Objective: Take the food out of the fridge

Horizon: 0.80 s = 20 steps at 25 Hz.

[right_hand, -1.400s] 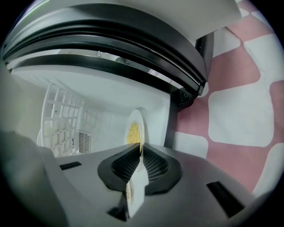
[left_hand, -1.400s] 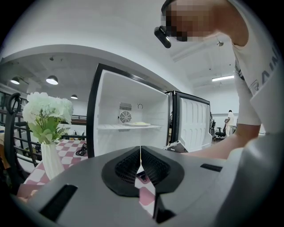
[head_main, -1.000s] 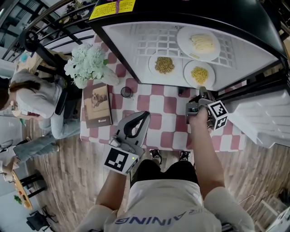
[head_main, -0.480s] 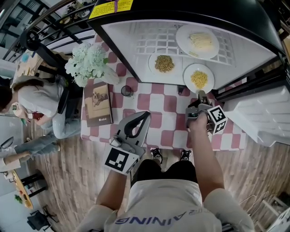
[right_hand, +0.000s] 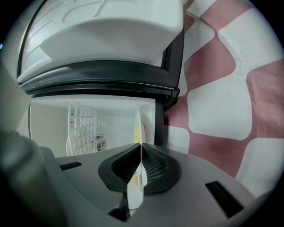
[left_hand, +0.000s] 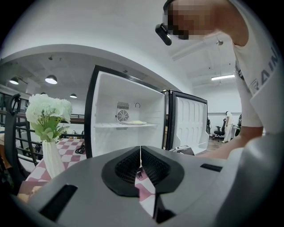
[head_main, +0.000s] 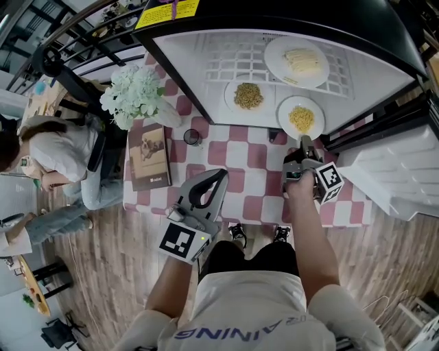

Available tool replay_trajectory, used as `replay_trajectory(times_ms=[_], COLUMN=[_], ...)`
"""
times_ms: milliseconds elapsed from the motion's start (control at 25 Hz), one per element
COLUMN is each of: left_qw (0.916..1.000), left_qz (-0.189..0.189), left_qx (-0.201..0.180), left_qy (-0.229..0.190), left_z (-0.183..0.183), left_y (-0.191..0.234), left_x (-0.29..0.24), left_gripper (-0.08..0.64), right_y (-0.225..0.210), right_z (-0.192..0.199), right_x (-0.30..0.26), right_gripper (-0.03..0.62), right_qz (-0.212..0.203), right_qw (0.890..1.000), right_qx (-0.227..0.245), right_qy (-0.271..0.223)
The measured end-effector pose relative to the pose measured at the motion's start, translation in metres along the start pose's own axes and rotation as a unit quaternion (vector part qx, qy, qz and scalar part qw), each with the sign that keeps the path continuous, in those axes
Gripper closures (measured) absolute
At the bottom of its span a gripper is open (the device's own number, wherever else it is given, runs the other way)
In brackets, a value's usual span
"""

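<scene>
Over on the left of the checked tablecloth [head_main: 257, 185], a bunch of pale, frilly flowers [head_main: 134, 92] and a flat brown book [head_main: 149, 159] sat out of the way, presumably leaving the cloth before the fridge free for dishes. Next along, the left gripper [head_main: 218, 175] hung above the cloth with its grey ribbed jaws pressed together on nothing, parked, I'd say, while the other worked. Beyond it the fridge [head_main: 309, 20] stood open, smooth white inside, its grid-patterned shelf [head_main: 219, 62] carrying round white plates: one of brownish grains [head_main: 228, 96], one of pale food [head_main: 271, 55] further back. Rightmost, the right gripper [head_main: 305, 142] was pinching the near rim of the plate of yellow kernels [head_main: 281, 116], which sat at the shelf's front edge. That thin, hard lip looked the only purchase on so shallow a dish.
</scene>
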<state>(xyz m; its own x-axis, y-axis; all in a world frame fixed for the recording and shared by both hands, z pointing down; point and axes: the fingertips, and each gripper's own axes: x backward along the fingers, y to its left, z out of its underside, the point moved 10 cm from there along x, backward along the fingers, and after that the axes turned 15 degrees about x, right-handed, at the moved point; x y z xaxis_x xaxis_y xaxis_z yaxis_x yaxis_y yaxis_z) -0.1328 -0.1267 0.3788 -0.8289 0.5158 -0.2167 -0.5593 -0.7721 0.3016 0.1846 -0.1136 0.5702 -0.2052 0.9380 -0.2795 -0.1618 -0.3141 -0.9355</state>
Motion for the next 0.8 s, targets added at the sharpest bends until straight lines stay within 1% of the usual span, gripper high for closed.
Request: replay_trajectory(times_ms=[120, 280, 520, 800], left_qw=[1.0000, 0.9999, 0.9999, 0.9997], left_qz=[0.005, 0.008, 0.015, 0.024], left_qx=[-0.002, -0.006, -0.007, -0.005], left_qy=[-0.001, -0.002, -0.004, 0.001], left_z=[0.000, -0.001, 0.001, 0.008], left_y=[-0.005, -0.013, -0.028, -0.053], left_x=[0.000, 0.000, 0.001, 0.003], left_gripper=[0.546, 0.546, 0.546, 0.546], right_y=[0.002, 0.011, 0.013, 0.001], right_z=[-0.001, -0.003, -0.002, -0.007], right_x=[0.008, 0.024, 0.062, 0.115], right_gripper=[0.566, 0.566, 0.565, 0.566], right_qz=[-0.021, -0.041, -0.039, -0.034], right_qw=[1.000, 0.999, 0.996, 0.989], right_qx=[-0.004, 0.012, 0.022, 0.051], right_qy=[0.000, 0.020, 0.071, 0.137])
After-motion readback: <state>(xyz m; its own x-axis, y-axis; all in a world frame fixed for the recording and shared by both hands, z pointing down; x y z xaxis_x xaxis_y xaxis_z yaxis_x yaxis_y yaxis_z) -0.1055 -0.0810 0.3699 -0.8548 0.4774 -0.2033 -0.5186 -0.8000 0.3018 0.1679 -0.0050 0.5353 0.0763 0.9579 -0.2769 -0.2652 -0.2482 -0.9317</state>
